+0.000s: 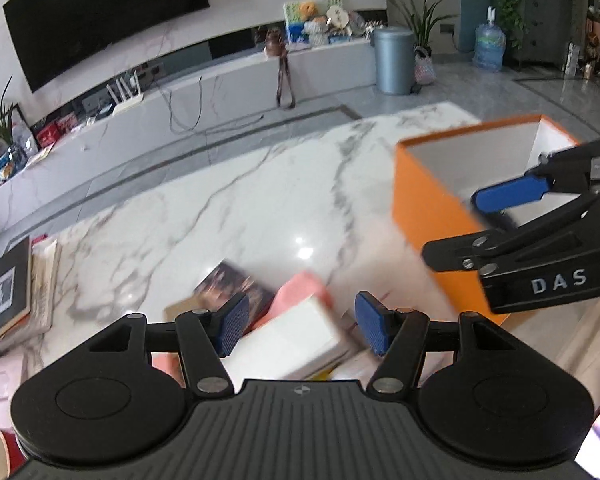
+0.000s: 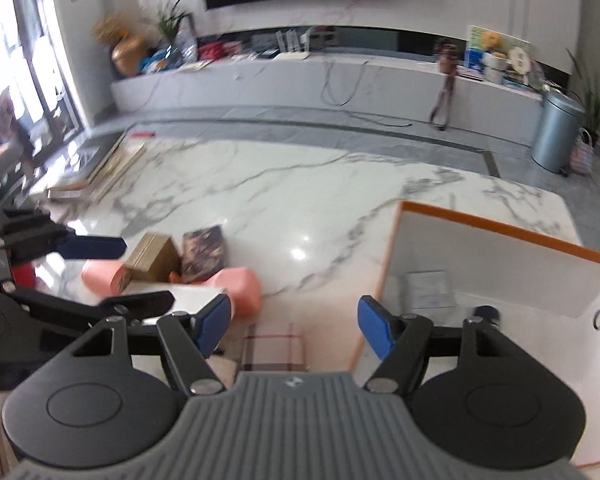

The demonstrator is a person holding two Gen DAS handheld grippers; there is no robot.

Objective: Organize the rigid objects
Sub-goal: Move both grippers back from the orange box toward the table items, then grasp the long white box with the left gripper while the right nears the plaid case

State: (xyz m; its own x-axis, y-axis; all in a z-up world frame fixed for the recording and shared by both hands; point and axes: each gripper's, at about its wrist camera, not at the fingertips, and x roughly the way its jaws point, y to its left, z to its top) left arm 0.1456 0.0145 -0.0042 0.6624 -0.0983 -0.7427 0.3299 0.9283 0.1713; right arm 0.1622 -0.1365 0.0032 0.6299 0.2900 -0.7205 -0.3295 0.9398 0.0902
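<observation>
The white box (image 1: 296,336) is seen lying in the clutter near the marble table's (image 1: 228,216) front edge, between and beyond the spread, empty left gripper (image 1: 300,326), while the right gripper (image 2: 294,328), likewise spread and empty, is held beside the orange box (image 2: 500,232).

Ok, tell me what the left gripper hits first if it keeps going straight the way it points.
Most likely the white box: it lies between the open fingers of the left gripper, with a pink box just behind. Blur makes depth uncertain.
</observation>
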